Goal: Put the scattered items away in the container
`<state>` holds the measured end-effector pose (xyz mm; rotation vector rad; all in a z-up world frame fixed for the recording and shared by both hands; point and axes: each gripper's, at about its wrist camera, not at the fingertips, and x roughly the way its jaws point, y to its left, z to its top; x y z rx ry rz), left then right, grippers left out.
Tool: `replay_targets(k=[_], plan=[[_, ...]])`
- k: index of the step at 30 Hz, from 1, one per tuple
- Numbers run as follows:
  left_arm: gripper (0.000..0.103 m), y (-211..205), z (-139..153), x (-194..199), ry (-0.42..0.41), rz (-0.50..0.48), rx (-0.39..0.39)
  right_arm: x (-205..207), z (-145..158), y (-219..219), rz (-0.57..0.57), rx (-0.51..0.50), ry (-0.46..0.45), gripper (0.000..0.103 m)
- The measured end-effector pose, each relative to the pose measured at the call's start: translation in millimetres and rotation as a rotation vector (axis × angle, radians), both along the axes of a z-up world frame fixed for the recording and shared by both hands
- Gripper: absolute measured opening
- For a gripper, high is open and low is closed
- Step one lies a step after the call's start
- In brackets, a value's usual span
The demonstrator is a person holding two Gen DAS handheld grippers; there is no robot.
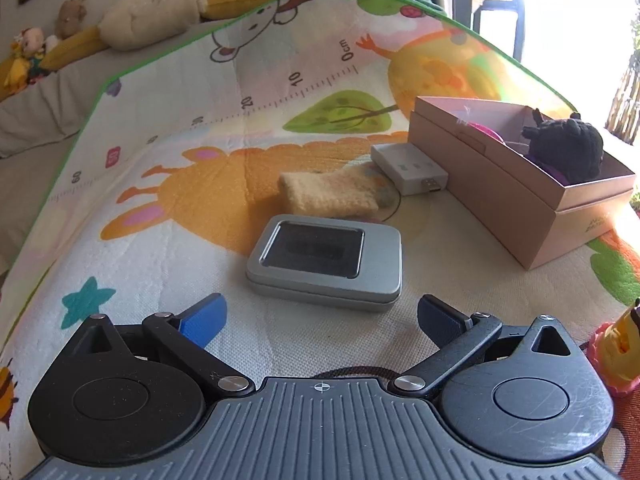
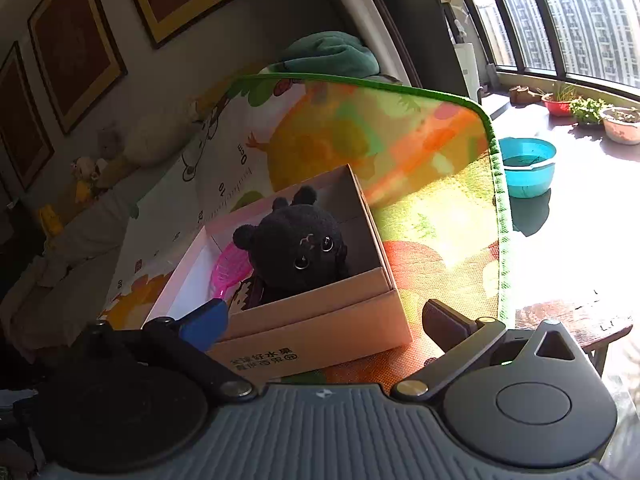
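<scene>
Left gripper is hovering wide open and empty, facing the grey tin lying flat on the play mat just beyond its fingertips, the tin's long axis running left to right across the gap. Right gripper is also gaping open, holding nothing, poised near the cardboard box where a black plush is sitting. Judging by nearness, the left gripper is better placed for the tin; the box is lying to the tin's far right.
</scene>
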<state>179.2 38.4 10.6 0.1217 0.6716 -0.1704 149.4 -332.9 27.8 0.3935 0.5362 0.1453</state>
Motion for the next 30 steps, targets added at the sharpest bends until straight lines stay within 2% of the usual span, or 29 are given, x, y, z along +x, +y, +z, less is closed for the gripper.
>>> replay_targets(k=[4, 7, 10, 19, 21, 25, 30], plan=[[0.103, -13, -1, 17, -0.033, -0.049, 0.078, -38, -6, 26, 0.161, -0.007, 0.066, 0.103], [0.103, -13, -2, 35, 0.004, -0.06, 0.037, -51, -18, 48, 0.227, -0.041, 0.149, 0.103], [0.103, -11, -4, 43, 0.029, -0.051, 0.0, -56, -20, 62, 0.217, -0.115, 0.135, 0.103], [0.101, -13, -3, 39, 0.02, -0.033, 0.014, -61, -21, 69, 0.203, -0.163, 0.129, 0.103], [0.097, -13, -3, 36, 0.018, -0.03, 0.004, -61, -21, 67, 0.21, -0.152, 0.122, 0.103], [0.097, -18, -2, 23, 0.016, -0.041, 0.0, -61, -22, 61, 0.221, -0.111, 0.107, 0.103], [0.097, -32, 0, -25, 0.026, -0.113, -0.013, -63, -23, 54, 0.225, -0.059, 0.095, 0.103]])
